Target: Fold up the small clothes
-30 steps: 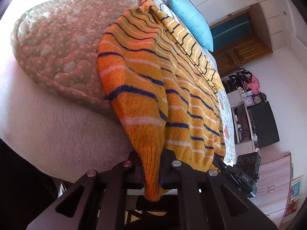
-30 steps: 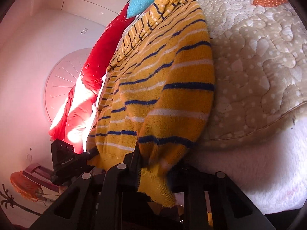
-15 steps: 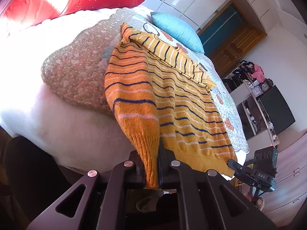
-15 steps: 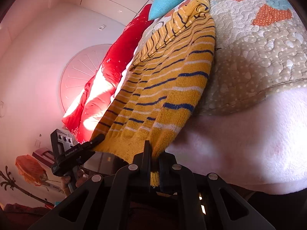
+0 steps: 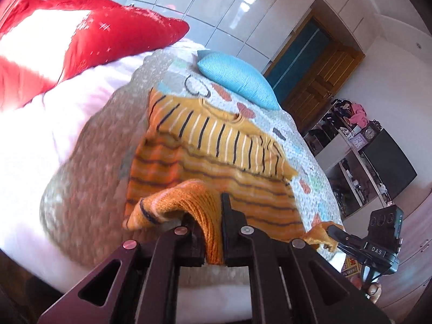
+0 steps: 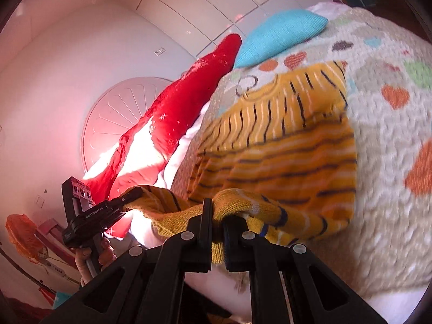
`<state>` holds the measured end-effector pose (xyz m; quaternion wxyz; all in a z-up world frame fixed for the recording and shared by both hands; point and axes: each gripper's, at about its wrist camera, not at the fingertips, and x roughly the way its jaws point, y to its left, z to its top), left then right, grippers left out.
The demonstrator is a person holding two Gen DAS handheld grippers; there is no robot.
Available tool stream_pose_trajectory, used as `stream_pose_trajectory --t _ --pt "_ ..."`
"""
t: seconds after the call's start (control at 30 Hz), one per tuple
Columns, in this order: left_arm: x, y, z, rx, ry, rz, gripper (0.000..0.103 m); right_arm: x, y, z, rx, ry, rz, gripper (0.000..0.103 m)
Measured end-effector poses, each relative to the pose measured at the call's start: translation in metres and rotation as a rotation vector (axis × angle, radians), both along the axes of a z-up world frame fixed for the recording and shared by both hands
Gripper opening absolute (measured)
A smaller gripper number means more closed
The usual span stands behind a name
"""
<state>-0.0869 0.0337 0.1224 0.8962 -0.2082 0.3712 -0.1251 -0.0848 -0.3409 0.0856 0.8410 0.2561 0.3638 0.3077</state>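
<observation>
Lying ahead of both tools: quilt [image 5: 297, 145] on a bed, blue pillow [image 5: 237, 78] and red pillow [image 5: 89, 35] beyond. Pinching the sweater [image 5: 216, 162] hem: left tool [image 5: 213, 232] pressed together on one corner, right tool [image 6: 217, 221] on the other, lifting it off the quilt.

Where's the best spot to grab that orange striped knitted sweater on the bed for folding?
By the orange striped knitted sweater's bottom hem corners, from the bed's near edge: that edge hangs free. Left claw and right claw already pinch it there.
</observation>
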Motion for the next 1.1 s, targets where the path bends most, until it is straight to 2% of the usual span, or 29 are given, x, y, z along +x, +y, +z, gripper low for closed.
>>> stream_pose_trajectory --t 0.07,0.17,0.23,0.33,0.4,0.47,0.53,0.57,0.6,0.63,0.67,0.7,0.73,0.8,0.87,0.97,1.1 --pt "0.048 -0.007 0.013 0.022 -0.007 -0.013 0.008 0.039 0.000 0.021 -0.017 -0.028 -0.019 0.008" --pt "0.132 -0.013 0.014 0.041 0.046 0.022 0.009 0.109 0.008 0.034 -0.094 -0.032 -0.076 0.008" --pt "0.185 -0.020 0.003 0.096 0.082 0.035 0.010 0.157 0.016 0.026 -0.152 0.006 -0.118 0.008" --pt "0.246 -0.027 -0.026 0.204 0.174 0.045 0.012 0.216 0.019 -0.004 -0.243 0.092 -0.169 0.009" --pt "0.265 -0.027 -0.044 0.208 0.219 0.035 0.013 0.246 0.019 -0.028 -0.288 0.157 -0.184 0.011" --pt "0.270 -0.021 -0.052 0.132 0.228 0.021 0.016 0.266 0.011 -0.047 -0.272 0.205 -0.190 0.022" --pt "0.269 -0.013 -0.052 0.032 0.214 -0.008 0.027 0.278 -0.001 -0.059 -0.202 0.232 -0.196 0.030" --pt "0.267 -0.008 -0.050 -0.009 0.203 -0.018 0.036 0.283 -0.006 -0.061 -0.175 0.238 -0.206 0.032" --pt "0.266 -0.002 -0.049 -0.045 0.191 -0.023 0.039 0.287 -0.011 -0.063 -0.162 0.241 -0.224 0.034" --pt "0.265 0.003 -0.047 -0.077 0.184 -0.026 0.040 0.290 -0.015 -0.061 -0.155 0.240 -0.245 0.042" --pt "0.265 0.009 -0.046 -0.108 0.182 -0.025 0.040 0.293 -0.020 -0.060 -0.150 0.238 -0.272 0.058" --pt "0.265 0.015 -0.044 -0.134 0.183 -0.017 0.042 0.296 -0.026 -0.059 -0.148 0.238 -0.302 0.066" --pt "0.265 0.020 -0.043 -0.139 0.183 0.003 0.044 0.299 -0.030 -0.056 -0.145 0.240 -0.326 0.072" --pt "0.260 0.031 -0.035 -0.089 0.165 0.078 0.063 0.303 -0.037 -0.050 -0.159 0.248 -0.354 0.072" --pt "0.254 0.045 -0.028 -0.088 0.143 0.124 0.071 0.297 -0.038 -0.039 -0.189 0.222 -0.349 0.072" --pt "0.246 0.062 -0.020 -0.083 0.149 0.163 0.071 0.278 -0.030 -0.022 -0.272 0.168 -0.322 0.071" --pt "0.227 0.062 -0.019 0.018 0.162 0.153 0.071 0.248 -0.010 -0.010 -0.348 0.117 -0.261 0.071"
